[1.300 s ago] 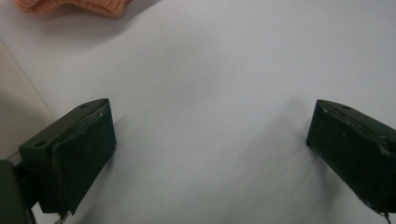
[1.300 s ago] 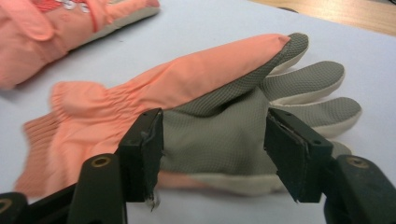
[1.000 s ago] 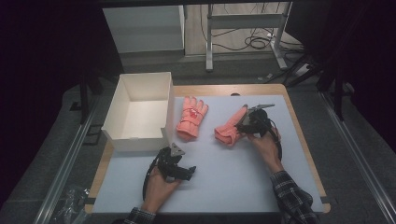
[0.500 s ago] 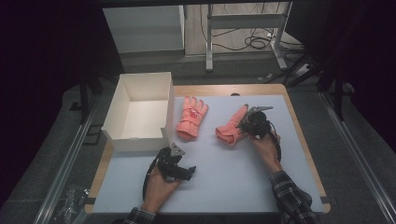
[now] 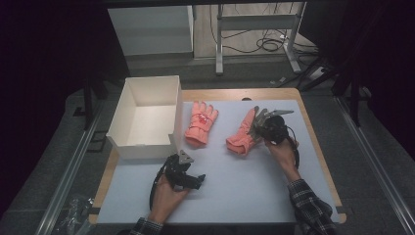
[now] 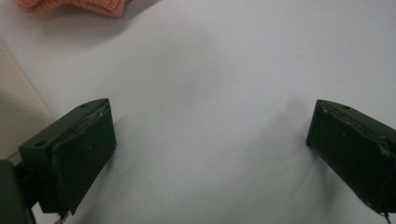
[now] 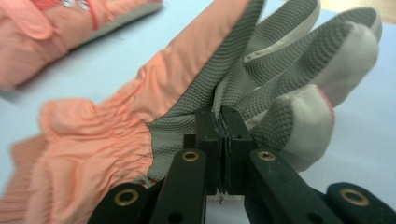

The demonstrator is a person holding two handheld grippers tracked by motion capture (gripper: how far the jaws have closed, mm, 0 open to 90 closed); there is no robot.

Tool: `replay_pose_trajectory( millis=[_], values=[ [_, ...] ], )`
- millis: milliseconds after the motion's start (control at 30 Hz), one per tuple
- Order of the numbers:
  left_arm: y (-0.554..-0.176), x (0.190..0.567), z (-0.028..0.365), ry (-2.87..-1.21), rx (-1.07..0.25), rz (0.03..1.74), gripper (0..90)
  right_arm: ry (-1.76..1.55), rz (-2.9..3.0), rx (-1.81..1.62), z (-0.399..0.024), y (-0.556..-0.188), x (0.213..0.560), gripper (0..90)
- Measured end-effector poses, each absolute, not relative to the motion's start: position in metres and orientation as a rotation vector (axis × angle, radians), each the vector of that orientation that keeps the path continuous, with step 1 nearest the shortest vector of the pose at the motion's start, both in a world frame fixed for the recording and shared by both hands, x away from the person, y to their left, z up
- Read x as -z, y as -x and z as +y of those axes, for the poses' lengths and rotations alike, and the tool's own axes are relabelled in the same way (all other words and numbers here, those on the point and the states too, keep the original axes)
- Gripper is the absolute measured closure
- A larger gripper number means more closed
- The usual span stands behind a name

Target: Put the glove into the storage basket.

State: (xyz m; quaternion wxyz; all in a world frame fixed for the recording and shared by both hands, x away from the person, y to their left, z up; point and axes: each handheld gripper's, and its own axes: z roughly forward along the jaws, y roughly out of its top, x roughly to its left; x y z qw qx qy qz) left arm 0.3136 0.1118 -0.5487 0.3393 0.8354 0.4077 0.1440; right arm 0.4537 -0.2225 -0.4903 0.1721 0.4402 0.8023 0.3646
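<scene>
Two orange gloves lie on the white mat (image 5: 244,191). One glove (image 5: 200,122) lies flat beside the box, back side up. The other glove (image 5: 241,136) lies to the right, its grey palm (image 7: 187,121) facing my right gripper (image 5: 259,125). That gripper's jaws (image 7: 223,126) have just been closing and are now shut on a fold of the glove's grey palm fabric near the fingers. My left gripper (image 5: 192,180) rests low over the mat near the front, its jaws (image 6: 210,154) wide open with bare mat between them.
An open white box (image 5: 142,149) stands at the mat's left, close to my left gripper. The first glove's cuff (image 6: 74,5) shows at the top of the left gripper view. The wooden table edge (image 5: 318,147) runs along the right.
The right gripper's jaws have closed on the right-hand glove's palm. The left hand has stayed where it was.
</scene>
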Motion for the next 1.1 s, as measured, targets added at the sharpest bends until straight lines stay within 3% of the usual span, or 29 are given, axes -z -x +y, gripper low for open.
replay_pose_trajectory(
  millis=[633,1100],
  values=[
    [-0.314,0.549,0.111,-2.169,-0.376,1.064,1.2,-0.915,2.550,-1.245,-0.229,-0.412,0.454,87.2],
    [-0.314,0.549,0.112,-2.174,-0.375,1.062,1.3,-0.579,2.812,-1.166,-0.203,-0.404,0.476,86.9]
  ],
)
